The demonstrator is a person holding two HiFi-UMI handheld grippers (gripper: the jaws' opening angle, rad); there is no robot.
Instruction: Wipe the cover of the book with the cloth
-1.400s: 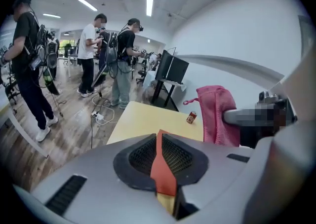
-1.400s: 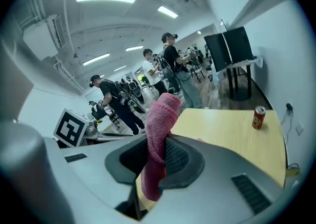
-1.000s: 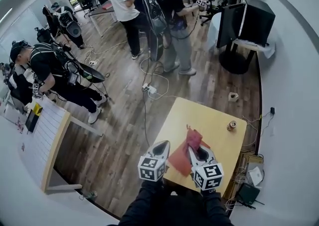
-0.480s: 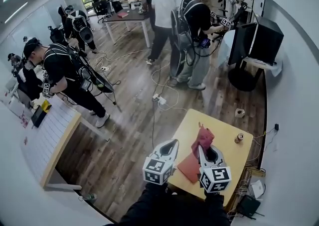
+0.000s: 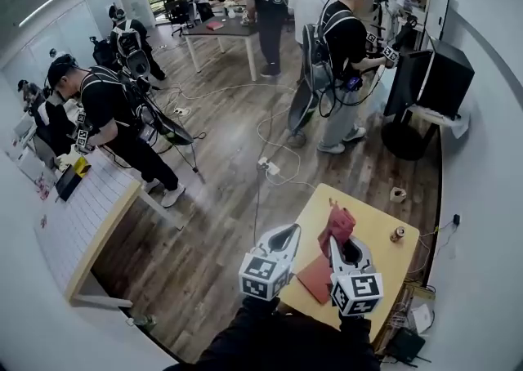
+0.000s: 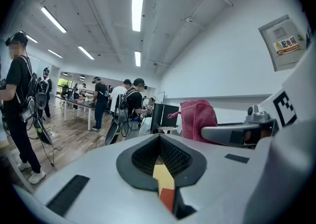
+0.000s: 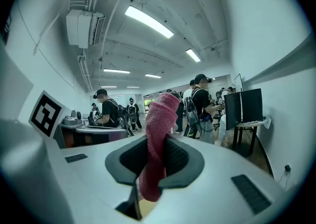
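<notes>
A red book (image 5: 314, 279) lies flat on the near left part of the yellow table (image 5: 372, 234), partly hidden by my right gripper. That right gripper (image 5: 337, 241) is shut on a pink-red cloth (image 5: 338, 222), which stands bunched above the jaws and clear of the book. The right gripper view shows the cloth (image 7: 159, 134) pinched between the pads (image 7: 175, 156) and sticking out past them. My left gripper (image 5: 286, 236) hovers at the table's left edge, shut with nothing in it. In the left gripper view its jaws (image 6: 160, 144) are closed, with the cloth (image 6: 198, 119) off to the right.
A small round can (image 5: 398, 234) stands at the table's far right edge. A roll of tape (image 5: 398, 194) and cables (image 5: 274, 167) lie on the wooden floor beyond. People stand further off, next to a dark monitor on a stand (image 5: 433, 75). A white slatted bench (image 5: 82, 222) is at left.
The right gripper has lifted the cloth up off the book, so more of the cover shows. Both grippers have shifted a little right in the head view, which has tilted.
</notes>
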